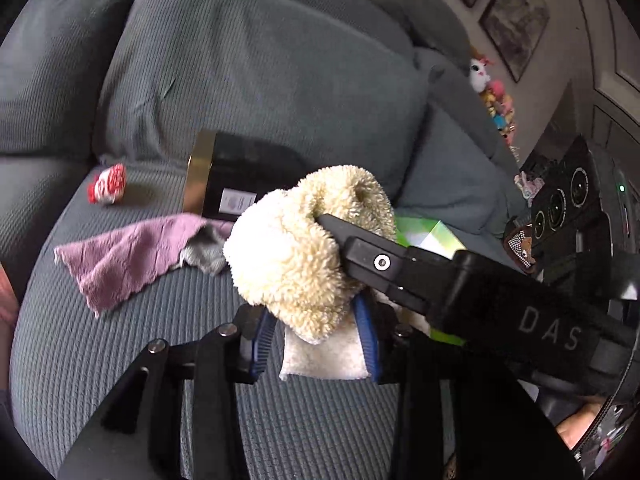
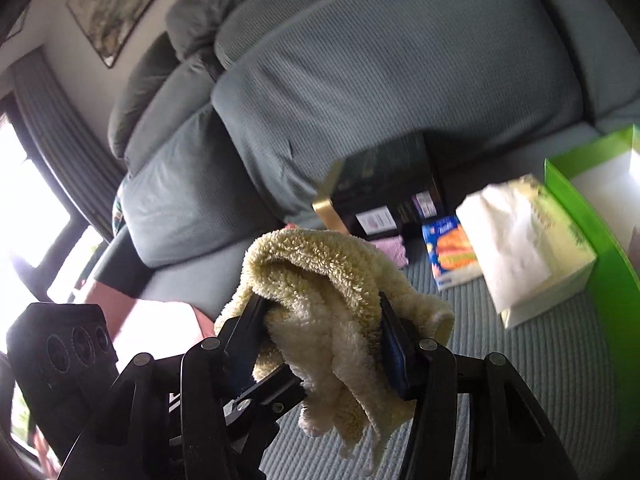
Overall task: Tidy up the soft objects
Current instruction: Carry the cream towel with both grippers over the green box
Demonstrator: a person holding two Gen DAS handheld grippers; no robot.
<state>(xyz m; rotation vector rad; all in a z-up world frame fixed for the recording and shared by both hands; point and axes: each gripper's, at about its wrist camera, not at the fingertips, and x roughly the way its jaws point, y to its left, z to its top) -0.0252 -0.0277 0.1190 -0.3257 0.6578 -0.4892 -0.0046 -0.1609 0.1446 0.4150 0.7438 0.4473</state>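
Sofa: grey-green ribbed fabric, its seat carrying everything else.
Green box: open, at the seat's right edge in the right wrist view.
Black box: gold-edged, lying against the back cushion.
Tissue pack: pale, just beside the green box.
Cream fleece cloth: bunched and lifted clear of the seat, held between both grippers.
Purple cloth: flat on the seat, left of the fleece.
Left gripper: clamped on the cloth's lower flap.
Right gripper: clamped on the bunched fleece.
Red-and-white toy: apart, near the back cushion.
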